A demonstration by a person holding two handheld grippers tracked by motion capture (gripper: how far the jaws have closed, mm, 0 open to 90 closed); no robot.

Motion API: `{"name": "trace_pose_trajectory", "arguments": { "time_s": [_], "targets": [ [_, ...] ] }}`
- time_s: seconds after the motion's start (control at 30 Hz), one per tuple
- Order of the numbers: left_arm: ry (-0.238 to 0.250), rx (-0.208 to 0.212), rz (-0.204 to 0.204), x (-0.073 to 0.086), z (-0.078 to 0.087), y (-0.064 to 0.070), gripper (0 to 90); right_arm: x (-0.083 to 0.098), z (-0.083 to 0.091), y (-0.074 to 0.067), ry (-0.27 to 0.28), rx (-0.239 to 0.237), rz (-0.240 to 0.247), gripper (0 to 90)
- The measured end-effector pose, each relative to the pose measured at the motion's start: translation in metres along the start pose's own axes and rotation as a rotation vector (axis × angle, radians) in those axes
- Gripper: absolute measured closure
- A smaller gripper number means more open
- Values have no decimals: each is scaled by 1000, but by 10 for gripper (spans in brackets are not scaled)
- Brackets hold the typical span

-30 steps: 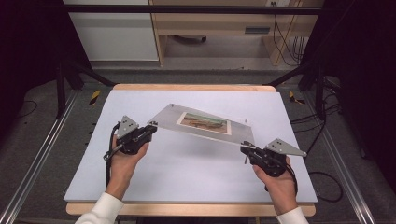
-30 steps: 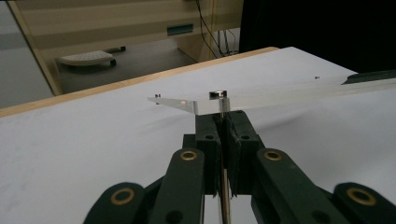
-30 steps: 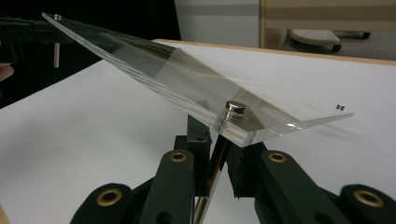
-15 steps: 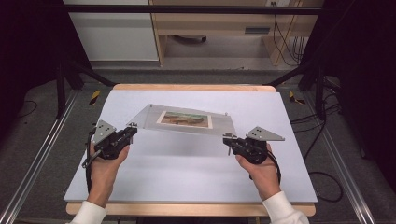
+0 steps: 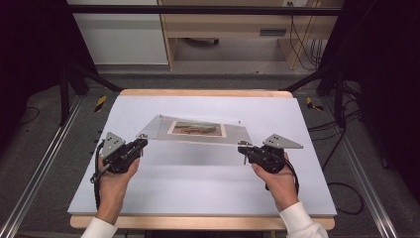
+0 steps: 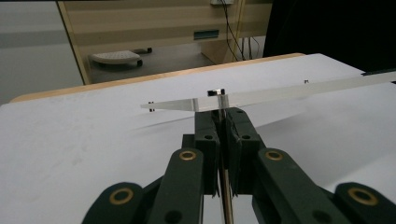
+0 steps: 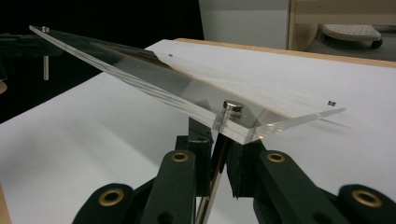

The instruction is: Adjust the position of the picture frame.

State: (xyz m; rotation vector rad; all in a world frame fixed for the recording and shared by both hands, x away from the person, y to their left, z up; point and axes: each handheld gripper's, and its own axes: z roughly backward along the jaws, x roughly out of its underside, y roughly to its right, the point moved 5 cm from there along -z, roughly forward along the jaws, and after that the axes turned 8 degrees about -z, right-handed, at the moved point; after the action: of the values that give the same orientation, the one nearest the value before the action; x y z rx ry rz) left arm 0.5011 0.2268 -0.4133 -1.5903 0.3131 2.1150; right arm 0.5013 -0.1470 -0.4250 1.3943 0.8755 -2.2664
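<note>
Two grippers, one frame. Left gripper [image 5: 140, 144] and right gripper [image 5: 242, 148] each clench a metal standoff leg under a near corner of the clear acrylic picture frame [image 5: 198, 130], held above the white bench [image 5: 198, 198]. Picture detail unreadable. Far corners free; open bench all round.

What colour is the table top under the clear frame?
White, with a light wooden edge; the table top shows best in the high view.
</note>
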Motion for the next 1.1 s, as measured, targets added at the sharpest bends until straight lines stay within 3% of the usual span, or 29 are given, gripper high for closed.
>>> {"name": "trace_pose_trajectory", "arguments": {
  "time_s": [0.57,0.67,0.83,0.97,1.1],
  "targets": [
    [-22,17,19,20,-1,24,827,17,11,14,-19,22,-20,818],
    [-56,20,0,25,2,30,820,20,13,15,-21,27,-21,821],
    [-117,59,-26,40,7,39,817,35,17,18,-51,41,-15,831],
    [-168,109,-8,60,8,42,826,56,16,18,-115,53,8,840],
    [-183,119,-1,68,8,44,833,66,16,20,-138,47,-16,847]
  ]
}}
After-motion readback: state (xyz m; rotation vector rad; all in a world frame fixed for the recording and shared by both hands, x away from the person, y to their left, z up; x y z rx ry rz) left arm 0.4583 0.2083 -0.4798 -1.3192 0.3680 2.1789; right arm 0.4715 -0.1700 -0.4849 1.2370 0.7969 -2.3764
